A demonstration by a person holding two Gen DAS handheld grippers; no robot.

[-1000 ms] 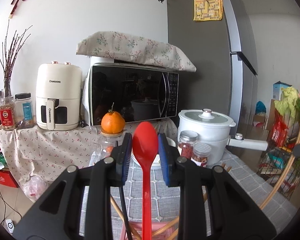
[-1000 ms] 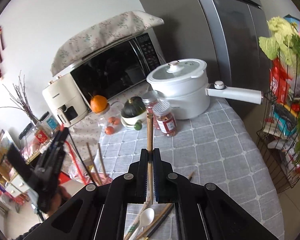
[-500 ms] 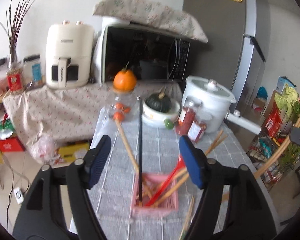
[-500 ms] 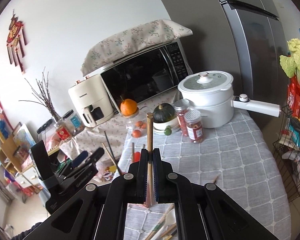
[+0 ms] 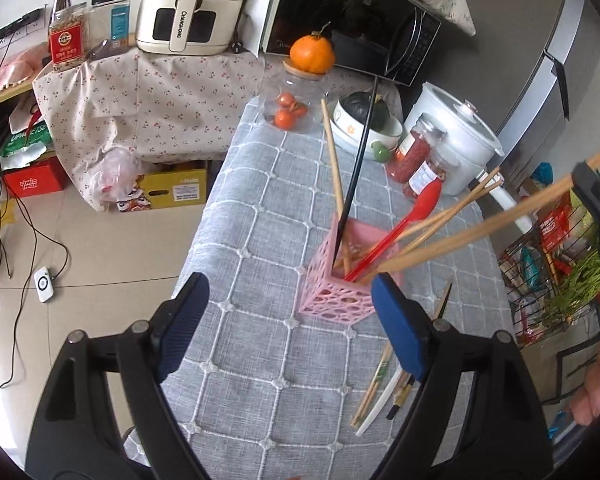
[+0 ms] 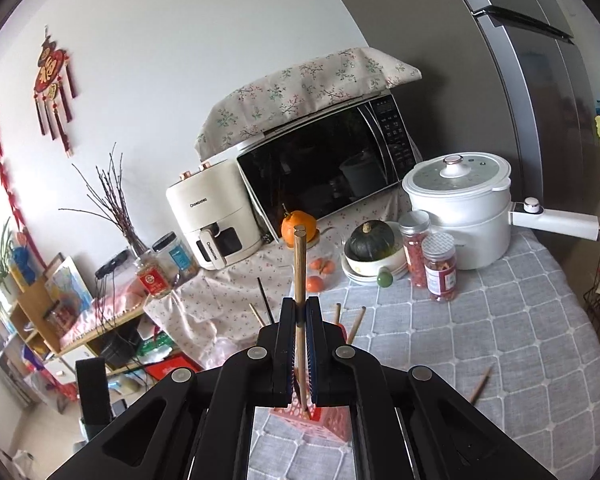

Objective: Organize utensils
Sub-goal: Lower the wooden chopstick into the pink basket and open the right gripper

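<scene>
Since a second ago our left tongs (image 5: 288, 328) have let go of the red spoon (image 5: 396, 232), now leaning in the pink basket (image 5: 332, 300) on the counter (image 5: 260, 208), and stand wide, empty. Right tongs (image 6: 299, 344) stay clamped on chopsticks (image 6: 299, 280). Only the left view shows their tips inside the basket.

The left gripper (image 5: 288, 320) hangs with jaws spread wide above the pink holder (image 5: 342, 280), where a red spoon (image 5: 400, 228) leans.
</scene>
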